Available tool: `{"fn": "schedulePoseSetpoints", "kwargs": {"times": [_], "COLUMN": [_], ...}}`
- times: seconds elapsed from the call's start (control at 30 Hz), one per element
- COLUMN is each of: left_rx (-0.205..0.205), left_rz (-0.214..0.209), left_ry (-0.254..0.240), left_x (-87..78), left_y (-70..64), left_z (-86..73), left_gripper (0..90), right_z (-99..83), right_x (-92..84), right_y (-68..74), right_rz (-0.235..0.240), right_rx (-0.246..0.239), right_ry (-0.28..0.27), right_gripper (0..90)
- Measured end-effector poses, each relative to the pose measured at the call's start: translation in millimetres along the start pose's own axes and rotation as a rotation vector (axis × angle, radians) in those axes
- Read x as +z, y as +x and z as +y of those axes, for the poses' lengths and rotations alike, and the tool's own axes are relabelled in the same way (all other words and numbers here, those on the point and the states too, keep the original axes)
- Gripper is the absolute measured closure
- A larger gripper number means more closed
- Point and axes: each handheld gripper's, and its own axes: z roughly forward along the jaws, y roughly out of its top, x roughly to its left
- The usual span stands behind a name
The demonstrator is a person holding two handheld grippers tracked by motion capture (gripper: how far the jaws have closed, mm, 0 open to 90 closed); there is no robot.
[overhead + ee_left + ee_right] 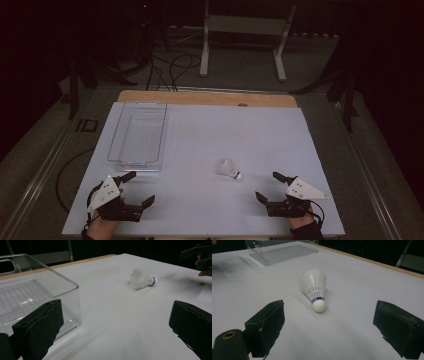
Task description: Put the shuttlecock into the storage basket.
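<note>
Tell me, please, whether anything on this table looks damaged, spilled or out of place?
Nothing stands out. The shuttlecock lies on its side with its feathers intact, the clear bin sits upright, and both grippers hang open.

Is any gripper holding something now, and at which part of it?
Nothing is held. The left gripper and right gripper are open and empty; the shuttlecock lies free on the table.

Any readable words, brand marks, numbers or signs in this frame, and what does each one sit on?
Nothing can be read with certainty.
Shuttlecock: white lettering on the blue band above its cork, too small and blurred to read in the right gripper view.
Clear plastic bin: no label or print visible.
Left gripper and right gripper: no legible marks on the grey plates or black jaws.
</note>
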Motion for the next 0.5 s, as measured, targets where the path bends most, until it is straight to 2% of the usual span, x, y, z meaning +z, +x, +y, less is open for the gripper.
{"fn": "schedulePoseSetpoints", "kwargs": {"times": [0.07, 0.1, 0.3, 0.37, 0.5], "left_rx": [-0.003, -0.018, -0.019, 0.004, 0.016], "left_rz": [0.000, -0.006, -0.007, 0.029, 0.034], "left_ry": [0.001, 0.002, -0.002, -0.004, 0.036], "left_x": [-0.2, -0.4, -3.7, -5.6, -6.3], "left_y": [-0.6, -1.1, -1.0, -1.4, -1.5], "left_z": [1.1, 2.9, 14.2, 18.5, 26.7], "left_gripper": [0.1, 0.1, 0.1, 0.1, 0.0], "right_z": [0.0, 0.0, 0.3, 0.4, 0.0], "right_x": [0.0, 0.0, -0.4, -0.8, -0.4], "right_y": [0.0, 0.2, 0.9, 1.1, 1.1], "right_rz": [0.001, -0.001, -0.006, -0.008, -0.009], "right_rx": [0.001, 0.000, 0.003, 0.003, 0.004], "right_ry": [0.000, 0.000, 0.000, -0.001, 0.004], "right_gripper": [10.2, 10.2, 10.2, 10.3, 10.2]}}
